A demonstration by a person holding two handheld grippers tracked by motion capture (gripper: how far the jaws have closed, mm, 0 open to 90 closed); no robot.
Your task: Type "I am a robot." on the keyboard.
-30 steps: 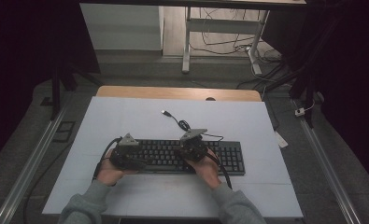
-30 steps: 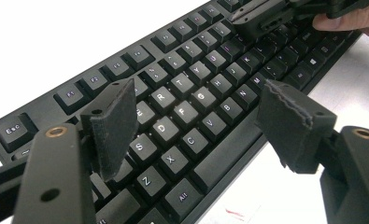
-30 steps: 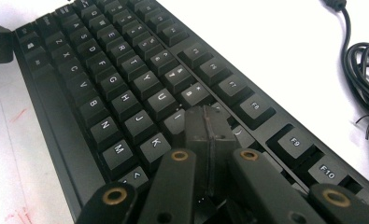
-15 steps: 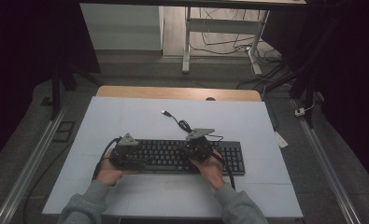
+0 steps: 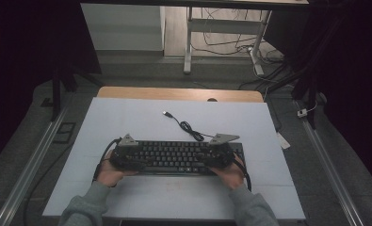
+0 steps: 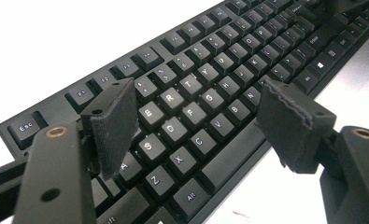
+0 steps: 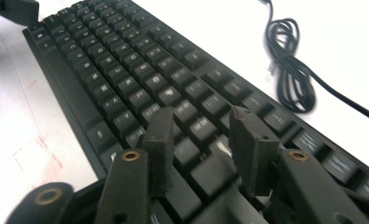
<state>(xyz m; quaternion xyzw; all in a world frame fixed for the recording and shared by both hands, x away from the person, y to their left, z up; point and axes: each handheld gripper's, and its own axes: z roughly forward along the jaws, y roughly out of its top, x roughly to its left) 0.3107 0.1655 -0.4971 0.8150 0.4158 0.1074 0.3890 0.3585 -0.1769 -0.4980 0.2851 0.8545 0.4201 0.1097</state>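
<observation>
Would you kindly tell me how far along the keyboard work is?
Done: the keyboard lies flat on the table, cable loose. In hand: the left gripper is open over the letter keys; the right gripper has just been opening its fingers above the right-hand keys, nothing between. Left: neither grips it yet.

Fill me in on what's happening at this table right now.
A person sits at a white table with a claw in each hand, both poised over a black keyboard. The left claw hovers wide open above the letter keys at the keyboard's left end. The right claw, at the right end, has just been opening, with nothing held between its jaws. The keyboard's cable lies loosely coiled behind it, unplugged.
</observation>
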